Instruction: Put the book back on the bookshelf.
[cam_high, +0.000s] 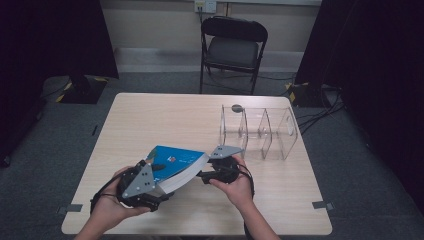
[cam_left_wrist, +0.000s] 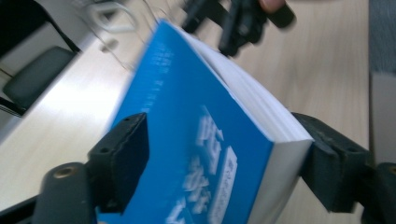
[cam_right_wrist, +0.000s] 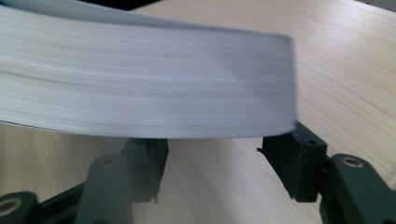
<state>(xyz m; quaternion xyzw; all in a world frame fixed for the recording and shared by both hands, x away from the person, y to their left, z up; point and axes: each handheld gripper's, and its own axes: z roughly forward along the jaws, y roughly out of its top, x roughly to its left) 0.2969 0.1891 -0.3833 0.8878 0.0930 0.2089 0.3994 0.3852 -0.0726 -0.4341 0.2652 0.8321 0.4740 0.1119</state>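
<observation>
A blue book (cam_high: 176, 167) is hanging tilted above the near middle of the table (cam_high: 150, 115), between two hand-held grippers.

The left gripper (cam_left_wrist: 219, 154) is straddling the book's corner, one jaw over the cover, the other at the page edge (whether the pads are pressing, I cannot tell). The right gripper (cam_right_wrist: 210, 168) is sitting under the white page block, jaws apart and gripping nothing. A clear divided rack (cam_high: 260, 132) is standing just beyond; a folding chair (cam_high: 232, 47) is waiting behind the table.

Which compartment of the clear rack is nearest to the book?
The leftmost compartment of the rack: it lies closest to the blue book; the other two lie farther right.
</observation>
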